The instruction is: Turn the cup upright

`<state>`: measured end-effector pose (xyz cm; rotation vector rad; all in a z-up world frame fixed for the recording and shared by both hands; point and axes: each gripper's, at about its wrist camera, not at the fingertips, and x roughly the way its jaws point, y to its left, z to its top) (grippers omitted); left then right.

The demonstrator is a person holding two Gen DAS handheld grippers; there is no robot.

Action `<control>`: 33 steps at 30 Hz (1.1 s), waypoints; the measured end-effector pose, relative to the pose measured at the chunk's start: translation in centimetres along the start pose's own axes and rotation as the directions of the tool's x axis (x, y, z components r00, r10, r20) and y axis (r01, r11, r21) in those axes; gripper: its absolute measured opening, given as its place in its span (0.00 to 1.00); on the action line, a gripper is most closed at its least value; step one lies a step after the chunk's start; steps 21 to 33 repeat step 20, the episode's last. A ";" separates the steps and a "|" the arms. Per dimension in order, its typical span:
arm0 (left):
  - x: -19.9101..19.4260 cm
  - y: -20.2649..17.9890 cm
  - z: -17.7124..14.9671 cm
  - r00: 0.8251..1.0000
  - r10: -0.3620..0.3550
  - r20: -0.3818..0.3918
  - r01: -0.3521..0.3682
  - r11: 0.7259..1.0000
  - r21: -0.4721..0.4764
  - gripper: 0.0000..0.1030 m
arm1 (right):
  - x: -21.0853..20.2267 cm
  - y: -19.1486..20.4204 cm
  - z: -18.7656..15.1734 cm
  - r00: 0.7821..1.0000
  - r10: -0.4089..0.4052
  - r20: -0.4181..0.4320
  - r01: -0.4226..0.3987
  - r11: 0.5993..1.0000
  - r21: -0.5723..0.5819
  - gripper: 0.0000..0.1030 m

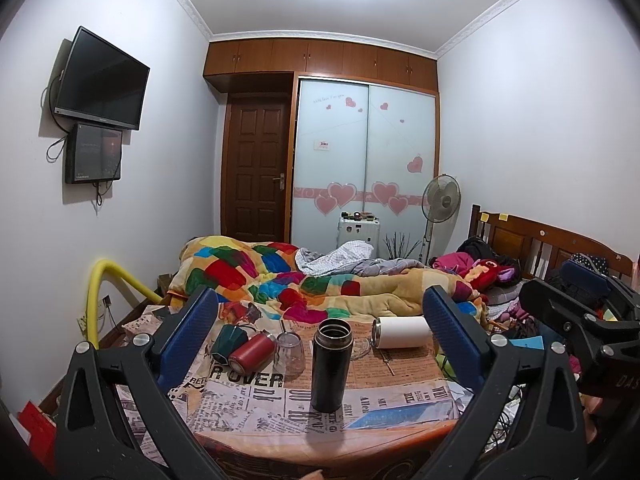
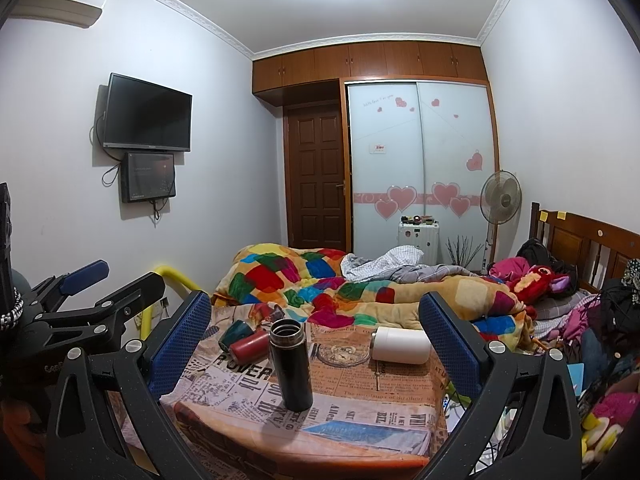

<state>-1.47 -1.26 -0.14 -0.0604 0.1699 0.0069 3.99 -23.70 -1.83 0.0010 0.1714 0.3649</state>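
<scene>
Left wrist view: left gripper [image 1: 320, 336] fingers spread, empty; tall black steel flask [image 1: 331, 364] upright between. Right gripper [image 2: 316, 336] likewise. Approach step; next, reach white cylindrical cup [image 1: 400, 333] lying sideways beside right finger.

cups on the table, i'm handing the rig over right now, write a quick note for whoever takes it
Left gripper: open, empty, held back from the table.
Right gripper: open, empty, also back from it.
Black flask stands upright, mouth open, at centre front.
White cup lies on its side, back right.
Red cup and green cup lie on their sides, back left, touching.
Clear glass stands upside down beside the red cup.
Done: only the black flask stands upright.
Left: the four others need righting; none is gripped.
</scene>
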 end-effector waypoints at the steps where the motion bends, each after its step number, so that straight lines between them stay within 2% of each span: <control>1: 0.0 0.0 0.0 1.000 -0.001 0.000 0.001 1.000 0.001 1.00 | 0.0 0.0 -0.1 1.000 0.000 0.000 0.000 1.000 0.001 1.00; 33: 0.3 0.4 -0.7 1.000 0.002 -0.016 -0.002 1.000 -0.010 1.00 | 0.3 0.1 -0.3 1.000 0.002 -0.021 -0.003 1.000 -0.005 1.00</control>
